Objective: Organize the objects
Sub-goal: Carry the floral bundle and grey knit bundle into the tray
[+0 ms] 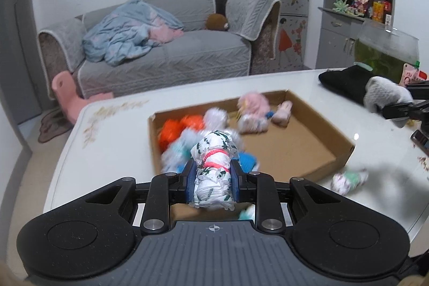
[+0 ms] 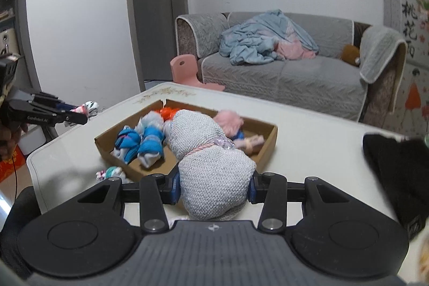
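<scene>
The white, green-flecked cloth bundle tied with a pink band (image 1: 213, 165), pinched in my left claw (image 1: 213, 173) above the shallow brown cardboard tray (image 1: 303, 149), may slip if it snags while my right claw (image 2: 214, 186) squeezes the grey knitted bundle (image 2: 214, 176)

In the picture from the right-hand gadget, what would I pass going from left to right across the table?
The other gripper, the left gripper, holding a white patterned bundle → small pastel bundle on the table → blue bundles in the cardboard tray → grey knitted bundle clamped in the right gripper → black cloth.
</scene>
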{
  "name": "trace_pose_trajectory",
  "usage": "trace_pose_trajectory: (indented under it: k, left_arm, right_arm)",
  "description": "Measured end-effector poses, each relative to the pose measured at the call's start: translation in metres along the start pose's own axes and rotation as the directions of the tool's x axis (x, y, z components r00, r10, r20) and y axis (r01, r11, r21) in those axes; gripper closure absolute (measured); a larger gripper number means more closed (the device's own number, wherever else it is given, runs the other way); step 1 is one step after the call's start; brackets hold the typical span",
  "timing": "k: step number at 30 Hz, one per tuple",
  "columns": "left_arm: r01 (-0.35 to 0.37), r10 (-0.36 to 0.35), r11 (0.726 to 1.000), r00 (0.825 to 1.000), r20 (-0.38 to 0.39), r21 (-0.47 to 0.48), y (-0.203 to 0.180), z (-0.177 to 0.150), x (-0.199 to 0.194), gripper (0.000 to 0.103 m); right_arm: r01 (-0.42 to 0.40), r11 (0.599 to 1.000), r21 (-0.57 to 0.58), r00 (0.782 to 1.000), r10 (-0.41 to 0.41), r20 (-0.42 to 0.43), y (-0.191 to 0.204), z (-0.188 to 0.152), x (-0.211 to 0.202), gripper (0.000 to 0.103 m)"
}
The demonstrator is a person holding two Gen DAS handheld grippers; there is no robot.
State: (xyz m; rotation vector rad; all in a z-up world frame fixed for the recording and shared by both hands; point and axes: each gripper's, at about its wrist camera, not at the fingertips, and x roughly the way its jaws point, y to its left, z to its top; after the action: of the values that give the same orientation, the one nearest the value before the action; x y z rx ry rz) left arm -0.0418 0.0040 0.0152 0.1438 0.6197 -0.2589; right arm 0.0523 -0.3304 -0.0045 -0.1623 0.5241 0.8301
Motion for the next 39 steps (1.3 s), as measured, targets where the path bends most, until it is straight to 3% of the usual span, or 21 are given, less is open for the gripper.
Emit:
trace_pose_trajectory:
  k: [8, 14, 25, 39]
  left_arm:
    - [0.069, -0.069, 0.996, 0.998, 0.008, 0.054, -0.032, 0.057, 0.044, 0.071]
    - [0.099, -0.097, 0.992, 0.995, -0.038, 0.081, -0.055, 0.074, 0.092, 0.071]
    - [0.106, -0.089, 0.991, 0.979, -0.181, 0.085, -0.065, 0.057, 0.175, 0.071]
    - [0.095, -0.076, 0.993, 0.965, -0.251, 0.064, -0.054, 0.042, 0.21, 0.071]
  right_arm:
    - [-0.025, 0.997, -0.068, 1.0, 0.025, 0.001, -0.007, 0.033, 0.035, 0.062]
    - [-0.043, 0.996, -0.083, 0.998, 0.039, -0.041, -0.012, 0.046, 0.071, 0.062]
    - [-0.06, 0.994, -0.094, 0.981, 0.041, -0.19, -0.018, 0.038, 0.136, 0.062]
    - [-0.097, 0.989, -0.111, 0.952, 0.059, -0.301, -0.023, 0.023, 0.176, 0.062]
